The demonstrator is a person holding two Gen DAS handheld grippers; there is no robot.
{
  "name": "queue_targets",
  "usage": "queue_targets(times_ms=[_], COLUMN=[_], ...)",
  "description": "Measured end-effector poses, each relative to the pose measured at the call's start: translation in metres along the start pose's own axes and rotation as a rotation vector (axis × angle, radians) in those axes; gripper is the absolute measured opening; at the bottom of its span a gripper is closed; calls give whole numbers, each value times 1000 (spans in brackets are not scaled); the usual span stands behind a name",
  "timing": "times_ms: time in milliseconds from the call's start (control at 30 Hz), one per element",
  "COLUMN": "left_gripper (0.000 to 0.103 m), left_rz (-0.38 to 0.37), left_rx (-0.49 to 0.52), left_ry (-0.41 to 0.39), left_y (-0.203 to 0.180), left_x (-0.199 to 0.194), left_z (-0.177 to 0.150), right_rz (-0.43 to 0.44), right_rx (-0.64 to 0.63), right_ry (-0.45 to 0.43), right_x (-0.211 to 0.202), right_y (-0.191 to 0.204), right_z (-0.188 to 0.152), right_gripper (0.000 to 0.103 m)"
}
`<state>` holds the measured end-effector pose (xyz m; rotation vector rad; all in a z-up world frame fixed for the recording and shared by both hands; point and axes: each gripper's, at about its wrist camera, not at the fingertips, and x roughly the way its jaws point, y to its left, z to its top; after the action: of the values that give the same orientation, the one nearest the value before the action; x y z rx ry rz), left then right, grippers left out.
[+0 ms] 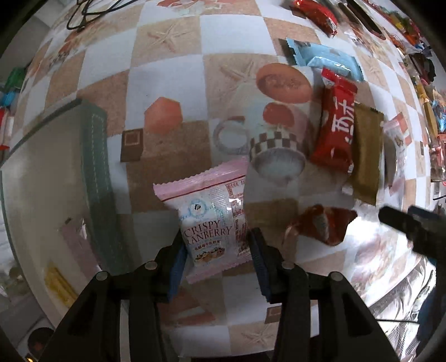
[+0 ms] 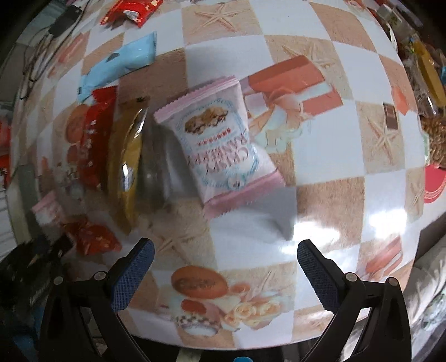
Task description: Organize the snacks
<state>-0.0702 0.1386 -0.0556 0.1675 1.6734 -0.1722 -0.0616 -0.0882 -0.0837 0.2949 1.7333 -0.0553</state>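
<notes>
My left gripper (image 1: 216, 245) is shut on a pink Crispy Cranberry packet (image 1: 207, 220) and holds it above the checked tablecloth. In the right wrist view this held packet (image 2: 48, 207) shows small at the far left. My right gripper (image 2: 225, 254) is open and empty above the table. A second pink Crispy Cranberry packet (image 2: 220, 144) lies just ahead of it. A row of snacks lies on the table: a red bar (image 1: 336, 122) (image 2: 94, 139), a gold bar (image 1: 365, 150) (image 2: 125, 158), a clear packet (image 2: 156, 167) and a small red candy wrapper (image 1: 323, 224) (image 2: 92, 239).
A box with a green rim (image 1: 96, 178) stands at the left and holds a pink packet (image 1: 76, 243) and a yellow one (image 1: 60, 281). Blue packets (image 1: 324, 57) (image 2: 120, 65) and a red packet (image 1: 315, 14) lie farther back. More snacks crowd the table's right edge (image 1: 426, 92).
</notes>
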Motion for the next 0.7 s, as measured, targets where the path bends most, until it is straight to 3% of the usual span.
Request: queue_targets(times_ms=[367,533,700], left_gripper=[75,81,83], left_rz=[26,36,35], left_rx=[14,13,11], left_ry=[5,-2,0], left_y=[8,25,35], left_x=[10,22,26], left_z=[6,-8,-8], right_rz=[-97,-52,4], right_rx=[71,98,44], right_ry=[-31,-41,-7], right_x=[0,-10,-1], right_y=[-25,-29,0], right_z=[51,53,46], right_gripper=[103,103,103])
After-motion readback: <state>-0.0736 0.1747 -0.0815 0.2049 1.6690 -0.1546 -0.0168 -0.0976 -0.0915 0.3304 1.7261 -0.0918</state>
